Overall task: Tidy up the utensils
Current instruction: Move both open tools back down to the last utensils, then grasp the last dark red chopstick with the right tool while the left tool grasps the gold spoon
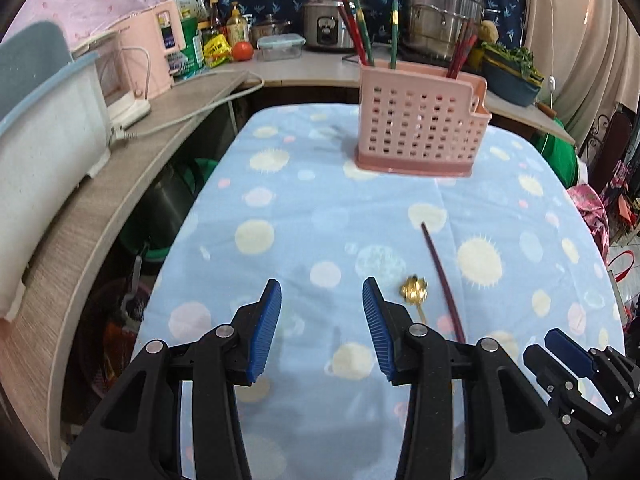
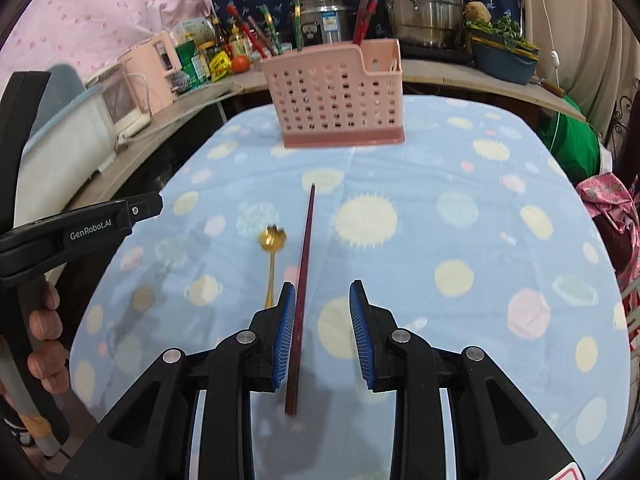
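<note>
A pink perforated utensil basket point(image 1: 420, 124) stands at the far end of the blue spotted cloth and holds several chopsticks; it also shows in the right wrist view point(image 2: 340, 96). A dark red chopstick point(image 2: 304, 264) lies on the cloth, its near part between my right gripper's jaws, close to the left pad point(image 2: 285, 336). It also shows in the left wrist view point(image 1: 442, 280). A small gold spoon point(image 2: 273, 248) lies just left of it, also in the left wrist view point(image 1: 415, 290). My right gripper point(image 2: 322, 300) is open. My left gripper point(image 1: 322, 292) is open and empty, left of the spoon.
A wooden counter point(image 1: 120, 184) runs along the left and back, with a white tub point(image 1: 44, 128), a pink appliance point(image 1: 132, 60), bottles, a rice cooker point(image 1: 324, 24) and a steel pot point(image 1: 444, 12). The cloth-covered table point(image 2: 480, 240) drops off at both sides.
</note>
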`<state>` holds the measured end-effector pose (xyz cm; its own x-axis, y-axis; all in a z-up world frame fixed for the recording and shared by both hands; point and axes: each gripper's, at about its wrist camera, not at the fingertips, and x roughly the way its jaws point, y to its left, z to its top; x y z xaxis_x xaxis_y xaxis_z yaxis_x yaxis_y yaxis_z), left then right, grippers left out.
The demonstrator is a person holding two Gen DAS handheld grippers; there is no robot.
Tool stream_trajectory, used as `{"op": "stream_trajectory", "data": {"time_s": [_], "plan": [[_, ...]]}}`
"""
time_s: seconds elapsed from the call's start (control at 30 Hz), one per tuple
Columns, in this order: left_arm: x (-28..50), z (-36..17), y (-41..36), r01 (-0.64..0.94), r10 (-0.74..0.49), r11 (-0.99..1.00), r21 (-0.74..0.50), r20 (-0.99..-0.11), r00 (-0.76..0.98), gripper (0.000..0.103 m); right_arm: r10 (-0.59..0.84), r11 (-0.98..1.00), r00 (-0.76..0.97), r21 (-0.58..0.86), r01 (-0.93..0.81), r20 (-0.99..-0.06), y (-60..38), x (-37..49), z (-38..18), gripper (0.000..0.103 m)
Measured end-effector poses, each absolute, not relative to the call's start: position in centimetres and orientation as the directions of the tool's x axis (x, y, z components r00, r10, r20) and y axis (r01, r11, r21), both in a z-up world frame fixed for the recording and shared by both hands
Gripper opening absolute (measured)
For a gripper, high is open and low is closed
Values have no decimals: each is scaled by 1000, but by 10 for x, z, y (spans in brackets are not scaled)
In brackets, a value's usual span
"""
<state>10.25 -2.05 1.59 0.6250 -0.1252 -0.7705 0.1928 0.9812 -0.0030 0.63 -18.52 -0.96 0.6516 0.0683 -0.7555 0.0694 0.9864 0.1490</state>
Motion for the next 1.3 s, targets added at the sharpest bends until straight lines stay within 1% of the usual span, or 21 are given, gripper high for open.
{"op": "stream_trajectory", "data": {"time_s": [0.3,0.43,0.5,0.57,0.63,0.8,0.87,0.93,0.97,1.03,1.1,1.3], "plan": [[84,-8,-20,205,-127,979,-6,-802,583,40,84,989,603,139,44,-793,-166,-6,-38,28],[79,-17,-24,219,-130,976,-5,-817,562,40,76,991,590,124,41,-804,-161,-5,-47,25],[78,-21,-25,225,-130,974,-3,-823,553,40,77,992,580,122,39,-811,-160,-3,-51,21],[76,-24,-27,231,-132,973,-3,-829,544,40,71,993,573,115,40,-816,-159,-3,-55,13],[75,-27,-28,234,-133,972,-4,-832,538,40,59,993,567,104,47,-822,-160,-3,-58,7],[72,-31,-35,250,-140,968,-6,-841,523,41,45,990,573,113,84,-818,-172,-6,-56,7],[71,-33,-39,260,-147,965,-9,-843,517,43,43,986,576,129,108,-816,-181,-8,-54,7],[69,-33,-43,270,-157,963,-14,-843,515,49,43,981,578,142,128,-815,-189,-9,-52,7],[68,-34,-46,278,-164,961,-18,-843,513,50,42,979,579,149,138,-814,-193,-10,-51,7],[66,-35,-52,291,-178,956,-27,-844,506,56,40,976,581,156,151,-813,-199,-11,-51,7],[65,-38,-59,308,-193,951,-36,-845,499,59,36,974,581,158,161,-813,-204,-11,-51,7],[66,-52,-80,343,-213,938,-45,-855,472,59,37,969,579,170,177,-815,-211,-15,-54,7]]}}
